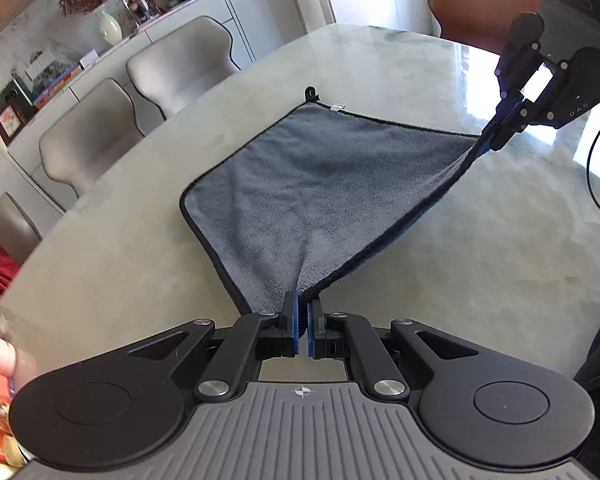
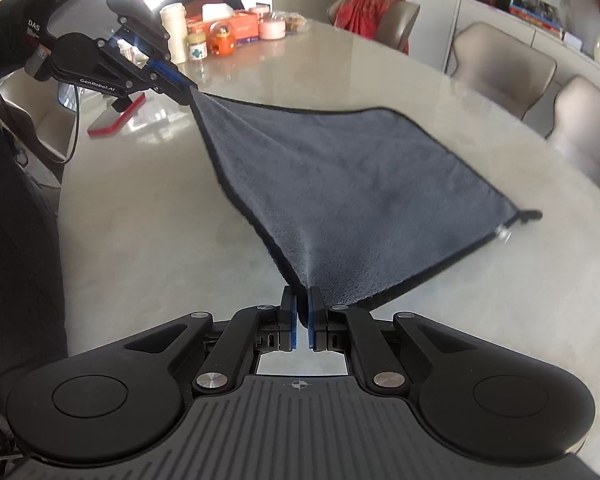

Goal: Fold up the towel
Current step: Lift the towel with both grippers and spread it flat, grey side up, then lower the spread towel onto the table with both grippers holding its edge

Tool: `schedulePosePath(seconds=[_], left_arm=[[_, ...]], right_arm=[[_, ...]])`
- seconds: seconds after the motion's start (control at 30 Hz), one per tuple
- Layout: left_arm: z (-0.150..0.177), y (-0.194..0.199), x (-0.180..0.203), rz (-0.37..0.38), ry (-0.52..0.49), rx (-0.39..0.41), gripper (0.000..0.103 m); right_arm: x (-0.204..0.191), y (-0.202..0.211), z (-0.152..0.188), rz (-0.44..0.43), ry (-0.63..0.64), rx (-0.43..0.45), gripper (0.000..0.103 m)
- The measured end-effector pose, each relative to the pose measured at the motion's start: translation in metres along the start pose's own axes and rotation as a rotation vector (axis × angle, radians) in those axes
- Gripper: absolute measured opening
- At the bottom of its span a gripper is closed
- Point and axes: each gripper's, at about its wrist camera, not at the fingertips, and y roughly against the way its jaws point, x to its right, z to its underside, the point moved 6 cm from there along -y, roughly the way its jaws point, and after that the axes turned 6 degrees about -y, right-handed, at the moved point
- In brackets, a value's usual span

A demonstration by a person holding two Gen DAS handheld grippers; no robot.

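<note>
The left hand-held gripper (image 1: 303, 308) and the right hand-held gripper (image 2: 302, 308) are each clamping a near corner of the grey towel (image 1: 300, 184), which is stretching away from them with its far edge lying on the worktop (image 1: 460, 260). Uneven pulling risks dragging that far edge crooked, or a thin corner slipping free.

both wrist views close, angled down, sharing towel (image 1: 300, 184)

A home dining room. A long pale stone-look table (image 1: 148, 208) is ringed by padded beige chairs (image 1: 180, 60) (one is orange-brown), and a sideboard (image 1: 140, 40) holds a flower vase (image 1: 109, 26), books and framed pictures
</note>
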Motion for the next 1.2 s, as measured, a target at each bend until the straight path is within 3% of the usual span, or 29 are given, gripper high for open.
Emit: schedulePosePath(seconds=[0.27,0.6,0.77,0.97,1.2], left_arm=[[0.015,-0.031,-0.011,0.035,0.015,-0.035,0.003],[0.035,-0.051,0.005,0.095,-0.090,-0.085,0.008],[0.041,-0.058,0.011,0.114,-0.148,-0.102,0.015],[0.045,-0.059,0.014,0.114,-0.200,-0.090,0.027],[0.047,-0.063,0.018,0.136,-0.256,-0.077,0.028]], right_arm=[[-0.005,-0.016,0.010,0.012,-0.057,-0.021,0.007],[-0.016,-0.040,0.020,0.043,-0.067,-0.066,0.009],[-0.021,-0.049,0.024,0.059,-0.068,-0.097,0.020],[-0.034,-0.056,0.022,0.109,-0.023,-0.123,0.024],[-0.055,-0.071,0.019,0.172,0.123,-0.162,0.026]])
